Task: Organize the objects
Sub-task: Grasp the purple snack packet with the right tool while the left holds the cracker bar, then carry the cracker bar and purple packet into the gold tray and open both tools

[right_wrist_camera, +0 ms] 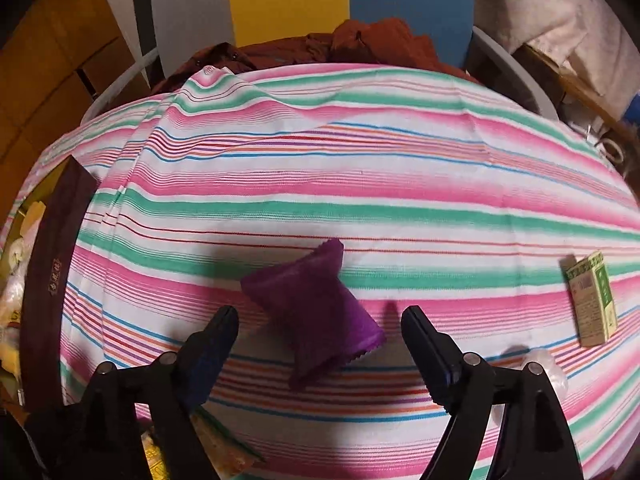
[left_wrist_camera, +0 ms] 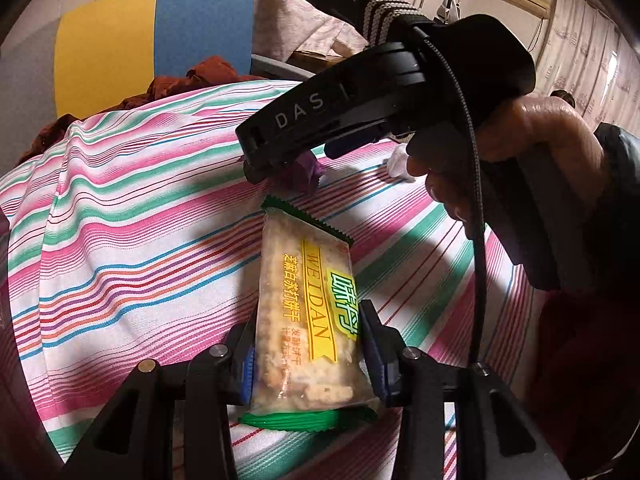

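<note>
My left gripper point(left_wrist_camera: 307, 332) is shut on a clear cracker packet point(left_wrist_camera: 304, 312) with green ends and a yellow "WEIDAN" label, held above the striped cloth point(left_wrist_camera: 140, 208). Beyond it, a hand holds my right gripper point(left_wrist_camera: 280, 168) low over a purple wrapped snack point(left_wrist_camera: 306, 170). In the right wrist view the purple snack point(right_wrist_camera: 316, 312) lies on the striped cloth point(right_wrist_camera: 360, 168) between my open right gripper point(right_wrist_camera: 320, 320) and slightly ahead of its fingertips point(right_wrist_camera: 226, 320). The fingers do not touch it.
A small green and white box point(right_wrist_camera: 592, 300) lies at the cloth's right, a clear wrapped item point(right_wrist_camera: 548, 364) near it. A dark brown box point(right_wrist_camera: 52, 280) holding pale snacks stands at the left edge. Rust-coloured clothing point(right_wrist_camera: 360, 46) is heaped beyond the cloth's far edge.
</note>
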The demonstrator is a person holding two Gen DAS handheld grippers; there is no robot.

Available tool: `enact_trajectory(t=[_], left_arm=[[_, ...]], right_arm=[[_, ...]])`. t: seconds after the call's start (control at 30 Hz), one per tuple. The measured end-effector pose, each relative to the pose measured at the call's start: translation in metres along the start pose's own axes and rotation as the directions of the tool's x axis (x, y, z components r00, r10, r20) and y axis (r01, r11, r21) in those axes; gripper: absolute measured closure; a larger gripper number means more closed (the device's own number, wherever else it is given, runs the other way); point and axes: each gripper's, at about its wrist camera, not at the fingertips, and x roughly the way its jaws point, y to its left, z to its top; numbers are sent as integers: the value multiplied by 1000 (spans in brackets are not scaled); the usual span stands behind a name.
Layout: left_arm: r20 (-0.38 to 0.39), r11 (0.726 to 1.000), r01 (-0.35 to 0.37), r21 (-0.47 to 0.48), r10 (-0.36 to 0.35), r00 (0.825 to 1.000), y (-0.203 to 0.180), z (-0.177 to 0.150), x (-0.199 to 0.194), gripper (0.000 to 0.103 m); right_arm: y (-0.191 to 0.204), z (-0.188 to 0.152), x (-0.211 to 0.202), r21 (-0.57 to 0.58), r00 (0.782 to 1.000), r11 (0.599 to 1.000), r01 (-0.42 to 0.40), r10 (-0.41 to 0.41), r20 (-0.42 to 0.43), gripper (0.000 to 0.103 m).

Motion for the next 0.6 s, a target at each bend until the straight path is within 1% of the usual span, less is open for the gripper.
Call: enact_trajectory(t=[0.13,0.2,0.27,0.33,0.47,0.6], left_arm=[[0,1000,-2,2,2,1000,0,0,1,60],[0,1000,-4,4,4,1000,0,0,1,60],[0,1000,-6,6,6,1000,0,0,1,60],[0,1000,-7,7,7,1000,-2,-2,-1,60],[-1,1000,-11,10,11,1000,-3,-2,0,60],[-1,1000,-17,15,17,1000,-4,-2,-1,60]], right_arm=[[8,2,2,-52,1000,998,25,-24,20,20],[10,3,3,-74,1000,997,28,-27,16,31],[14,4,9,-90,999,995,34,-35,-3,51],[16,4,13,-102,999,994,45,-47,-12,57],[14,4,12,-74,1000,997,26,-27,-15,58],[11,5,15,-42,999,999,-1,-1,-36,58]])
